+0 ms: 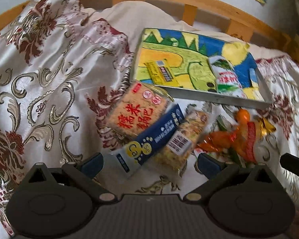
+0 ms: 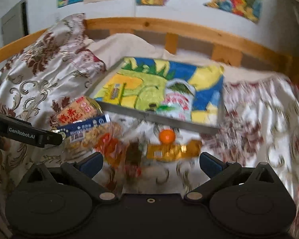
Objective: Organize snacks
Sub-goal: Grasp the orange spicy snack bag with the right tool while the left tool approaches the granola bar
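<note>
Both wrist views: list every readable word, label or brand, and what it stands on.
"糯米锅巴": red characters on the tan rice-cracker pack.
"Ca": yellow circle on the blue carton.
"GenRobot.AI": left gripper's body.
Blurred, unreadable: carton small print, barcode labels, green-white pack in the tray.

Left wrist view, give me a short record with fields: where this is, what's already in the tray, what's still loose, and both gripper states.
surface: floral bedspread
tray: colourful lining, holds a yellow packet and a green-and-white pouch
loose in front of tray: rice cracker pack, blue carton, cereal bar, orange sweets
left gripper: open, over the blue carton
right gripper: open, over the sweets
</note>
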A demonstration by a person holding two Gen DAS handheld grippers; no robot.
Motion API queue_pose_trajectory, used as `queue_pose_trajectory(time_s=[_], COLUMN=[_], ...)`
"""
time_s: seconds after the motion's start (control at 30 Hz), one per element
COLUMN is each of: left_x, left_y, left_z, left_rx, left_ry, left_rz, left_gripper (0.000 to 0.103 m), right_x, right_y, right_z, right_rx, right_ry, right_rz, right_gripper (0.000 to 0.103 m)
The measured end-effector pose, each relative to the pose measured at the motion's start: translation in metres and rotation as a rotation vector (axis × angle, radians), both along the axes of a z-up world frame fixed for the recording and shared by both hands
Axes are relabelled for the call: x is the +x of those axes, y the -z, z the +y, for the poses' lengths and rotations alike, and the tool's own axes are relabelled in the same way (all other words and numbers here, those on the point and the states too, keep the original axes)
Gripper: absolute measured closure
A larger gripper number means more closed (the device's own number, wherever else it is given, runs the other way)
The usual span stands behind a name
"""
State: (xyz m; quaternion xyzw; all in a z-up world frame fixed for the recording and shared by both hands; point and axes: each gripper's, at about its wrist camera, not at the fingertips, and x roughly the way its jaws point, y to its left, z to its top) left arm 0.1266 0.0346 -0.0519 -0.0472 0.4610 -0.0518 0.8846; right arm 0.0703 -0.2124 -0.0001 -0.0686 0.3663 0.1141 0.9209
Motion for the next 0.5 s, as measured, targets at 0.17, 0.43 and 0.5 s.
queue_pose_trajectory(time_s=[0.17, 0.43, 0.5], left_x=[0.010, 0.015, 0.016], left_y=[0.002, -0.003, -0.005], left_z=[0.007, 0.005, -0.002], left_rx=[-0.001, -0.081, -0.059], left_ry=[-0.030, 0.096, 0.136], left_rz=[-0.009, -0.088, -0.135], left_gripper=[0.001, 0.001, 0.001], right_x=[0.032, 0.038, 0.041], right_y=[0.010, 0.027, 0.033], right_z=[0.001, 0.023, 0.027], right_rx=[0.043, -0.143, -0.155], right_ry=[-0.230, -0.498, -0.509], right_rz=[0.034, -0.066, -0.061], right_gripper=[0.001, 0.001, 0.001])
